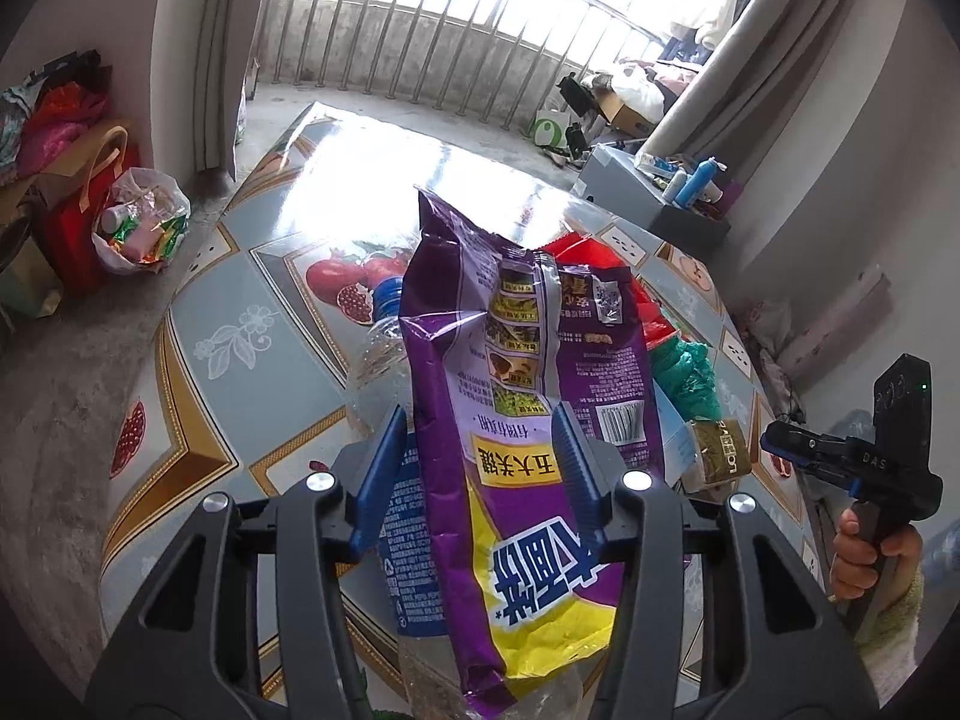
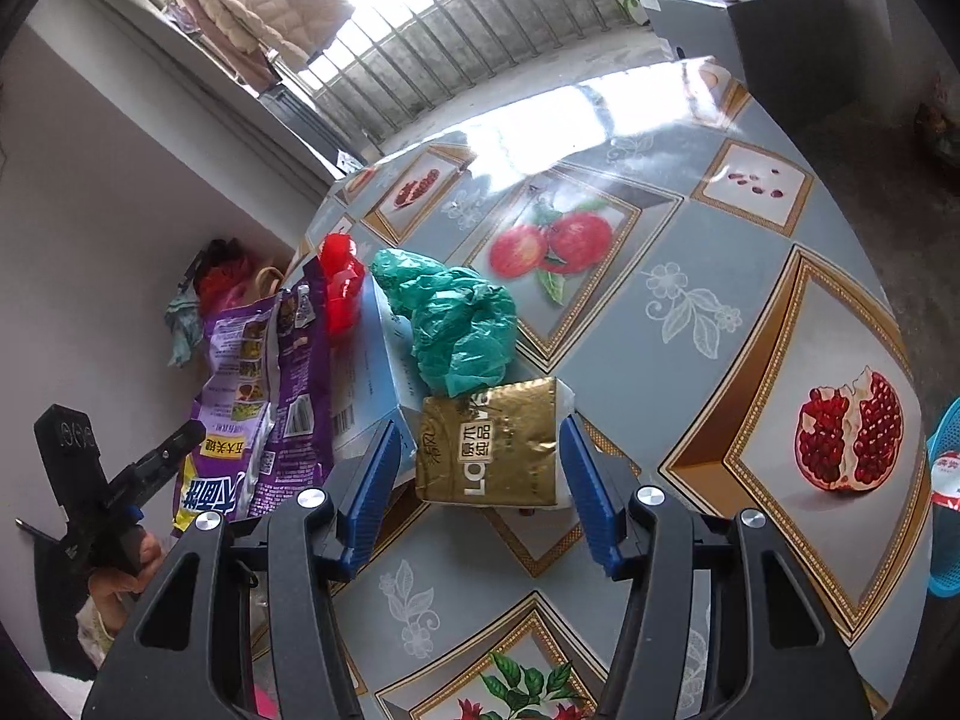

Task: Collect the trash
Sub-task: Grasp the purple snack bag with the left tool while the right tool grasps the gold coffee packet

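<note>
Purple snack bag (image 1: 528,420) between left claw (image 1: 480,450) pads, grip unclear; right claw (image 2: 480,468) released before gold "LO" packet (image 2: 492,444).

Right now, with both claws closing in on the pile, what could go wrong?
1. The purple bag stands tall between the left claw fingers; a grip low on it may let the top flop or slip.
2. A clear bottle leans against that bag and could roll once the bag lifts.
3. The right claw straddles the gold packet, but the green plastic bag rests against it and may drag along.
</note>
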Motion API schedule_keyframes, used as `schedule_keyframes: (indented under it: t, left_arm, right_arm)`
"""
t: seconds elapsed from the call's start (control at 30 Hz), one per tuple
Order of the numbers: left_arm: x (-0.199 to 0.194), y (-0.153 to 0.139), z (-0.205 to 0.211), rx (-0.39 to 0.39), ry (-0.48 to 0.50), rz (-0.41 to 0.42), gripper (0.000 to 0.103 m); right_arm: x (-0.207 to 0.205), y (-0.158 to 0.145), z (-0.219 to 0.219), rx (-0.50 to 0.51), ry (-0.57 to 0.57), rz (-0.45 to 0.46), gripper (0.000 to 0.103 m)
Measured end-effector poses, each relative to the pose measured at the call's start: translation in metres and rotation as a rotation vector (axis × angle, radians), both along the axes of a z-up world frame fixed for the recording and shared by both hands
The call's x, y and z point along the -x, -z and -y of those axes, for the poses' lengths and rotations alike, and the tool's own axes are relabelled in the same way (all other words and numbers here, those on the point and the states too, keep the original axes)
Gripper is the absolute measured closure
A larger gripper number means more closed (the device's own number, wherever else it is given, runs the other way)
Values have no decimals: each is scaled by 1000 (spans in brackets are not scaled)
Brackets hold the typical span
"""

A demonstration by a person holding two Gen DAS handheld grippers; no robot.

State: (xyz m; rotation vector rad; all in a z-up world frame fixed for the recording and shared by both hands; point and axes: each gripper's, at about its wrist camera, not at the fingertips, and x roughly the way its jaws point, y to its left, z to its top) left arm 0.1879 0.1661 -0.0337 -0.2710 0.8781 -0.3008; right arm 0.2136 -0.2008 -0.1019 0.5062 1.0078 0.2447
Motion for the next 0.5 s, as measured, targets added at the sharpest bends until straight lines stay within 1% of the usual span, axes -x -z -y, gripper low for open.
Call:
schedule_keyframes:
  t: [0.13,0.2,0.27,0.37,0.5]
  left_arm:
    - [-1,3,2,-9,-1,-12,61]
    - [-1,3,2,-11,-1,-12,63]
    - [-1,3,2,-10,-1,-14,67]
    - [-1,3,2,-15,-1,-14,70]
    - [-1,3,2,-27,-3,-13,71]
  right_arm:
    - [-4,10,-1,-8,9,-35,47]
    - [-5,13,-4,3,10,-49,37]
    - [-5,13,-10,30,7,-51,35]
    - [-4,11,-22,78,-22,-43,24]
    - [-6,13,-41,164,-58,-44,23]
